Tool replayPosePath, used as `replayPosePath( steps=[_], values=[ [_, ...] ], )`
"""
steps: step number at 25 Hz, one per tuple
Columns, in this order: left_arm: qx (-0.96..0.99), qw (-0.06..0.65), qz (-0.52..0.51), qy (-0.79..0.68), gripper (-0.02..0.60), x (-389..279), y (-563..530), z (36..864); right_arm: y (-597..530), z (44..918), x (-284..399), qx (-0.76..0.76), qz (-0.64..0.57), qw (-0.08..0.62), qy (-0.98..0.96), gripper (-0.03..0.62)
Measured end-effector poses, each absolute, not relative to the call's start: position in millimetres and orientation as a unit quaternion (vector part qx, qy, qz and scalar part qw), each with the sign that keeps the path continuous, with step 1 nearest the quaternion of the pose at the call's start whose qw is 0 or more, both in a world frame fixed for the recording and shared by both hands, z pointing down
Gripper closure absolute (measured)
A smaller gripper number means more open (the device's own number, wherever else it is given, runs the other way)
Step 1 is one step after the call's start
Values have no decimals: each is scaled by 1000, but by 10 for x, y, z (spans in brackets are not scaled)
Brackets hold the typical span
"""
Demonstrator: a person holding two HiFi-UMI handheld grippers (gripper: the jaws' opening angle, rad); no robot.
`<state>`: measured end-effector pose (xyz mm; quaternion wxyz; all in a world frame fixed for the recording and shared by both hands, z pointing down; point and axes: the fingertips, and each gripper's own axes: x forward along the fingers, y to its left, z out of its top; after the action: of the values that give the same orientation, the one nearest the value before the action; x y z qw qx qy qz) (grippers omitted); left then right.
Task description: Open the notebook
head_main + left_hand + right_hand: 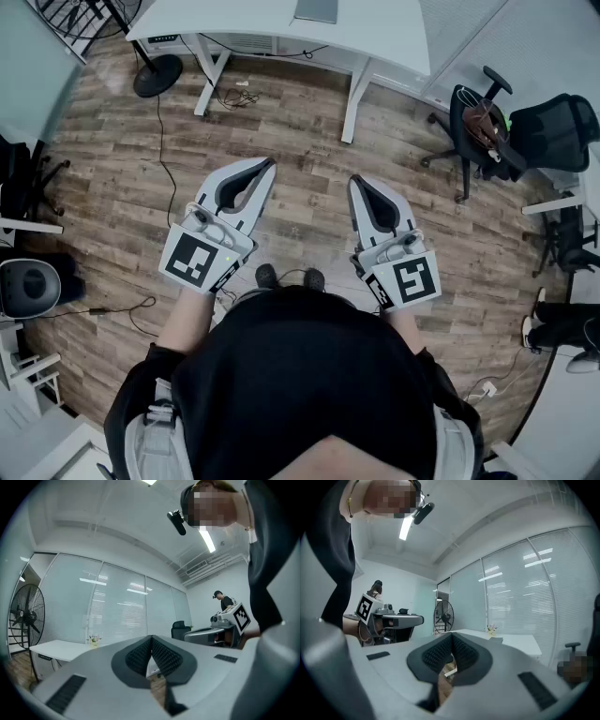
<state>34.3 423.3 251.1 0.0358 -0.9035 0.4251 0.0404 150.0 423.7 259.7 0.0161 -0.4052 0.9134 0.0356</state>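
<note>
Wooden floor (309, 131) backs left hand-held gripper (270, 165) overhead; left gripper view shows ceiling (117, 513).

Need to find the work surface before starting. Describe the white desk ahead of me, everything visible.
The white desk stands across the wood-look floor, ahead of the person. Its top is smooth and white with a curved front edge, carried on white angled legs. A dark control strip sits under its left front edge. A flat grey item, likely the notebook, lies on top, cut by the frame. Cables lie beneath.
</note>
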Motion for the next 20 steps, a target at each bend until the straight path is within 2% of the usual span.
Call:
replayPosePath(
  steps=[20],
  values=[
    [-906, 28, 46, 420, 574, 195, 4317, 2562, 4324, 2738, 1287, -406, 17, -8, 914, 589]
  ],
)
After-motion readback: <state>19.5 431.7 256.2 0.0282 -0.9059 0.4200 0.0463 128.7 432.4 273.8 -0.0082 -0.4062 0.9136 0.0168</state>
